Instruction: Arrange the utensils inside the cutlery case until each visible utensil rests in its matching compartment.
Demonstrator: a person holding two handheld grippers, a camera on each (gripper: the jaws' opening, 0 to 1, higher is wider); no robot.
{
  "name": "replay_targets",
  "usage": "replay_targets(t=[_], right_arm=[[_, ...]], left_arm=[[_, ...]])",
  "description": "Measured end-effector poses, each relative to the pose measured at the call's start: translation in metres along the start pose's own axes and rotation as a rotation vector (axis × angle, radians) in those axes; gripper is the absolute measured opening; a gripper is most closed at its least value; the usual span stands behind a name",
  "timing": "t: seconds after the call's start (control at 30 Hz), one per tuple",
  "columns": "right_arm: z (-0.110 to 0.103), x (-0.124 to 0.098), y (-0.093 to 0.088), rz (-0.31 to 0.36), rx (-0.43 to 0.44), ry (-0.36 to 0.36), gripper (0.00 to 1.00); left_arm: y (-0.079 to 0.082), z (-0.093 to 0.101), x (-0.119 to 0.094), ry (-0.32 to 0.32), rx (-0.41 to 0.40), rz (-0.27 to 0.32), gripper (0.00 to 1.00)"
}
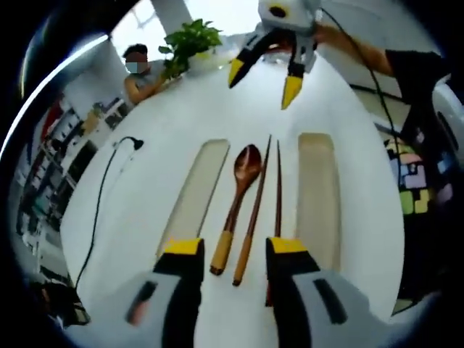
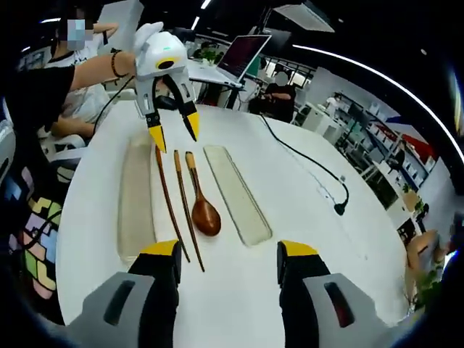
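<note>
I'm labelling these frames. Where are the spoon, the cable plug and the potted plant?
spoon (image 1: 246, 161), left gripper view, on its bowl.
cable plug (image 2: 338, 209), right gripper view, on its end.
potted plant (image 1: 190, 42), left gripper view, on its leaves.

A: Is any text, label, brand, number or sign legible in the left gripper view?

B: None. The shelving at 9 o'clock carries coloured patches, but they are too blurred to read.

A: And in the right gripper view?

B: None. The laptop screen (image 2: 245, 52) at 12 o'clock glows pink; whatever it displays is too small to resolve.

A: Any markings on the grippers?

B: No lettering can be read on the left gripper (image 1: 233, 248) or the right gripper (image 2: 228, 252); each has plain yellow tips.
</note>
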State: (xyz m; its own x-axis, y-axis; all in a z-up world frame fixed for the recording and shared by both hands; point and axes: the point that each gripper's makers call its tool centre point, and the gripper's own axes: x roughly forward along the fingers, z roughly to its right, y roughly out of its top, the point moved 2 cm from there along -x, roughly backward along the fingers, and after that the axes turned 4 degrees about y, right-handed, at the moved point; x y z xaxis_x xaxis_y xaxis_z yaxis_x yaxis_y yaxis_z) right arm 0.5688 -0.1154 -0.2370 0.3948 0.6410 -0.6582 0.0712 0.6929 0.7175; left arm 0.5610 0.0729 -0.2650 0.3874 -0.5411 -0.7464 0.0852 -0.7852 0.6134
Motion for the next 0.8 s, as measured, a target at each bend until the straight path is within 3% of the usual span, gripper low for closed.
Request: replay_targets(t=[0.07, 0.13, 0.3, 0.4, 0.5, 0.63, 0.8], right_arm=[[-0.003, 0.003, -0.001, -0.009, -0.005, 0.015, 0.47], [-0.005, 0.009, -0.003, -0.025, -0.003, 0.038, 0.47], [-0.006, 0.016, -0.003, -0.034, -0.007, 0.076, 0.35], [-0.005, 0.02, -0.007, -0.053, -0.007, 0.091, 0.35], [-0.006, 0.025, -0.012, -0.083, 0.0, 0.12, 0.33], [-0.007, 0.029, -0.014, -0.107, -0.006, 0.141, 0.27], [-0.01, 0.039, -0.02, -0.164, -0.034, 0.172, 0.26]], left_arm=[[-0.003, 0.0, 0.003, -0.009, -0.003, -0.025, 0.34], [-0.009, 0.0, 0.007, 0.002, 0.048, -0.069, 0.34], [-0.009, 0.003, 0.012, -0.037, 0.056, -0.079, 0.28], [-0.008, 0.003, 0.017, -0.045, 0.077, -0.076, 0.26], [-0.013, 0.01, 0.025, -0.094, 0.071, -0.119, 0.26], [-0.015, 0.009, 0.029, -0.096, 0.088, -0.14, 0.25], [-0.013, 0.006, 0.029, -0.113, 0.087, -0.172, 0.22]])
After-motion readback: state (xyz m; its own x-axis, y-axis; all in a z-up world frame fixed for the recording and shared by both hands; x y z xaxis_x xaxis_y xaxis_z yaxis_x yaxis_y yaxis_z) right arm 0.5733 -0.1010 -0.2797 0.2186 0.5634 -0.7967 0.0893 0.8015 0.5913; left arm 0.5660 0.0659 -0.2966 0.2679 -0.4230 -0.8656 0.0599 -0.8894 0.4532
